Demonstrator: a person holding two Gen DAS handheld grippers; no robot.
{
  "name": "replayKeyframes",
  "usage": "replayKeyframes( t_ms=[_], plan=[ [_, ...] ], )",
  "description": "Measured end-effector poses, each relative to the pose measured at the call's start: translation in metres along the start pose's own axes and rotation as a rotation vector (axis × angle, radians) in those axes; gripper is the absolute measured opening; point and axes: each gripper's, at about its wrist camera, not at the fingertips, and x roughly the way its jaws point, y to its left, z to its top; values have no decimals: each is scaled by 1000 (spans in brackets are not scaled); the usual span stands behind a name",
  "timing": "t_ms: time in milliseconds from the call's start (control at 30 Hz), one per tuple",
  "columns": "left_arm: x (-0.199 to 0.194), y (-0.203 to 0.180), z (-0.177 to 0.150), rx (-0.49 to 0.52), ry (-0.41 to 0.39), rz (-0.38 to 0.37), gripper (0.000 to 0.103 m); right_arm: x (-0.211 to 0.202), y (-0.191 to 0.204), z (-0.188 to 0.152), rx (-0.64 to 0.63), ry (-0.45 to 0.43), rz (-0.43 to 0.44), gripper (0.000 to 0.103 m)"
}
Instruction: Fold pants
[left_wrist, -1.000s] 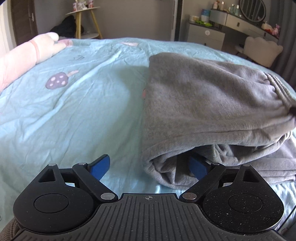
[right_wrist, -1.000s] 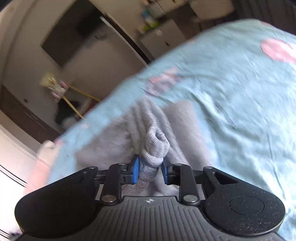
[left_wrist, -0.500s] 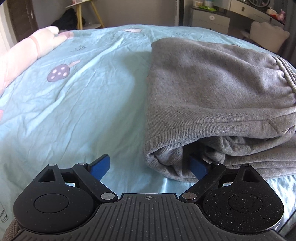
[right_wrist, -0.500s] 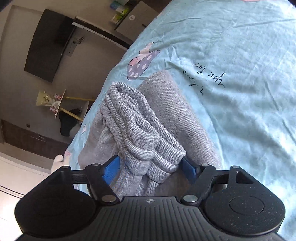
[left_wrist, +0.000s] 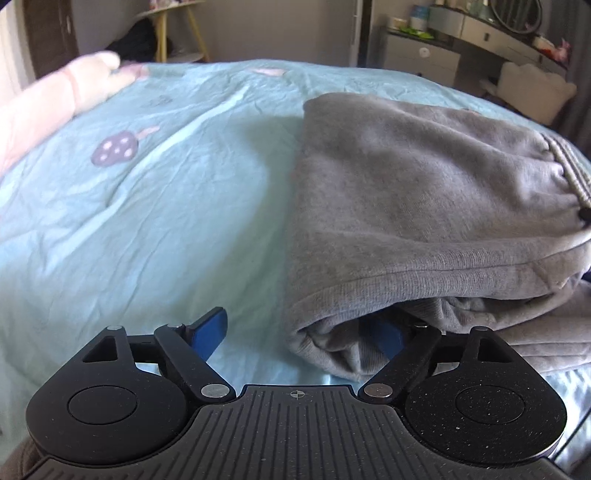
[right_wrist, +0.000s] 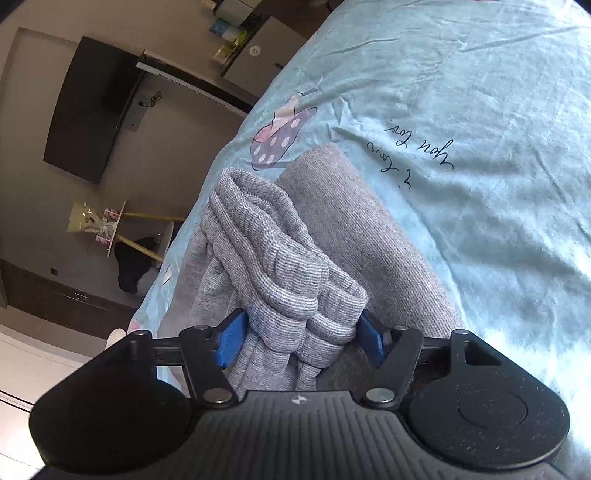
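— What has changed on the bedsheet (left_wrist: 155, 229)?
— The right gripper (right_wrist: 301, 338), clenched on the ribbed cuffs (right_wrist: 284, 269) a second ago, now stands released around them.
— And the left gripper (left_wrist: 299, 332)?
— Spread wide, right pad tucked inside the folded grey pants (left_wrist: 417, 192); bare sheet lies to its left.

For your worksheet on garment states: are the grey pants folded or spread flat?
Folded. The pants lie doubled in stacked layers on the bed, ribbed cuffs resting on top.

Pants (left_wrist: 424, 192): plain grey; ribbed lighter-grey cuffs (right_wrist: 280, 273).
Bedsheet (left_wrist: 166, 221): pale blue, purple white-dotted mushroom print (left_wrist: 114, 149) at left, black script (right_wrist: 417, 155) at upper right.
Gripper pads (right_wrist: 231, 341): blue; bodies black.
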Motion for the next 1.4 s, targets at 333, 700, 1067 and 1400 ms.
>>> replayKeyframes(
  t_ms=[333, 700, 1067, 1400],
  plan=[
    [5, 8, 3, -67, 4, -54, 48, -1, 2, -2, 47, -33, 26, 51],
    [1, 10, 1, -72, -14, -91, 28, -3, 3, -18, 39, -3, 25, 63],
    [-1, 12, 0, -87, -19, -107, 27, 19, 0, -18, 169, -44, 19, 43],
    [-18, 32, -3, -185, -89, -194, 22, -48, 72, -52, -344, -264, -61, 33]
  ],
)
